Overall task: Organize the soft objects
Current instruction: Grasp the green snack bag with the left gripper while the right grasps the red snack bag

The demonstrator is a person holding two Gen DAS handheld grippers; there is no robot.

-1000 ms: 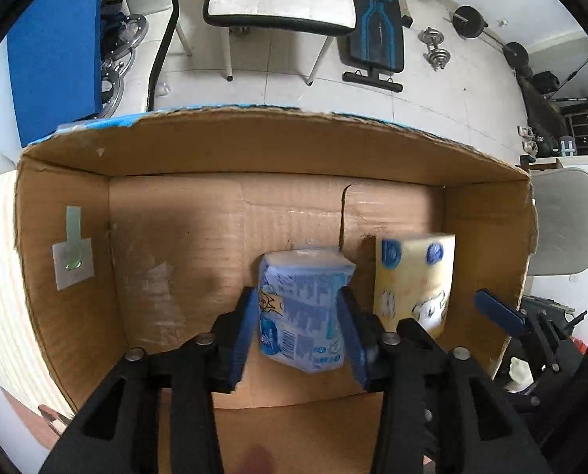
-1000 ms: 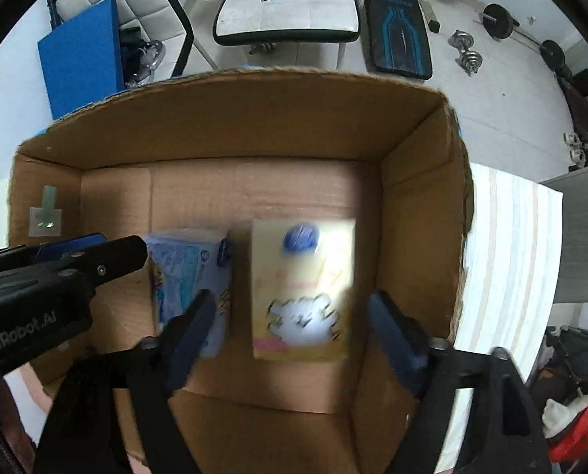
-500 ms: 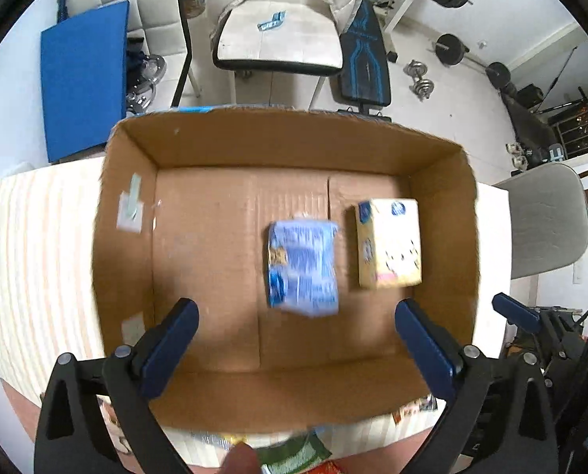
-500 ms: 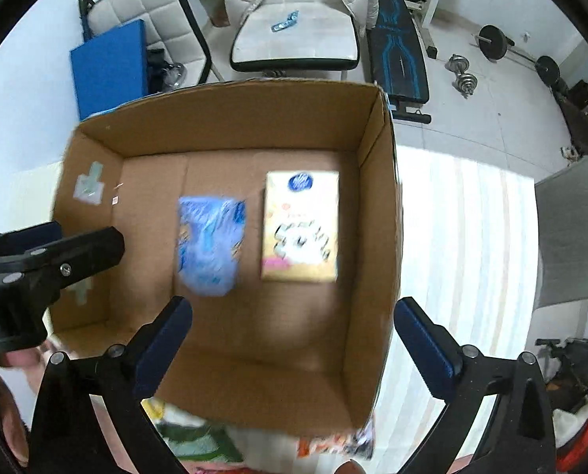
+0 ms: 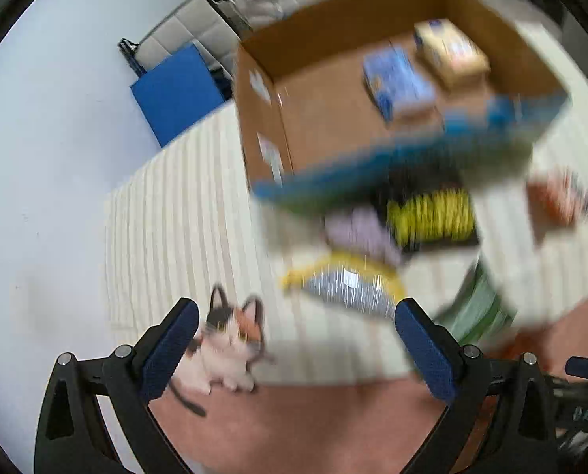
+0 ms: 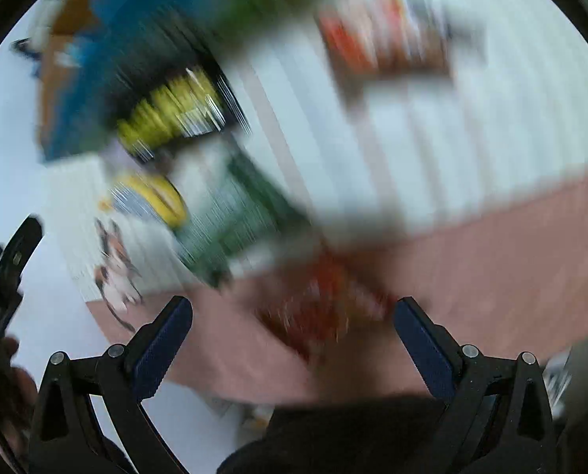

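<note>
Both views are motion-blurred. A cardboard box (image 5: 325,126) at the far side of the striped cloth holds a blue tissue pack (image 5: 398,81) and a yellow tissue pack (image 5: 449,53). My left gripper (image 5: 294,349) is open and empty, above a calico cat plush (image 5: 228,345) at the cloth's near edge. A yellow-and-grey packet (image 5: 343,282), a lilac item (image 5: 359,231) and a yellow item (image 5: 430,215) lie before the box. My right gripper (image 6: 294,345) is open and empty over a red packet (image 6: 329,304).
A green packet (image 5: 477,312) and a red-and-white packet (image 5: 558,199) lie to the right on the cloth. A blue board (image 5: 175,91) and a chair (image 5: 191,35) stand beyond the table. The other gripper shows at the right wrist view's left edge (image 6: 1,276).
My left gripper let go of the blue tissue pack in the box and opened wide. Both grippers pulled back out of the box and swung toward the items at the near side of the cloth.
</note>
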